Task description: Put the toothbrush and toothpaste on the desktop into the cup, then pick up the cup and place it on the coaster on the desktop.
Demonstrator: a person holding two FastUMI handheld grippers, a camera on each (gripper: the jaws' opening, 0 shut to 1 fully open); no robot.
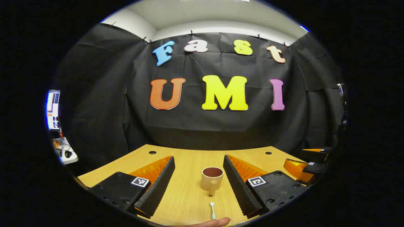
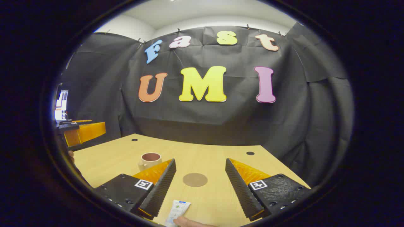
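A beige cup (image 1: 212, 179) with a dark red inside stands on the wooden desk, its handle turned toward me, between the spread fingers of my open left gripper (image 1: 199, 158). A pale toothbrush (image 1: 212, 210) lies just in front of the cup, and a person's finger (image 1: 210, 222) touches its near end. My right gripper (image 2: 200, 161) is open over a round brown coaster (image 2: 195, 179). A white toothpaste tube (image 2: 178, 212) lies near its left finger, with a fingertip (image 2: 189, 222) on it. The cup (image 2: 150, 160) stands to the left of that gripper.
The desk (image 1: 186, 164) has two small cable holes near its back edge. My right gripper (image 1: 311, 167) hovers at the desk's right side, and my left gripper (image 2: 82, 132) shows at the far left. A monitor (image 1: 53, 108) and a side table stand beyond the left edge.
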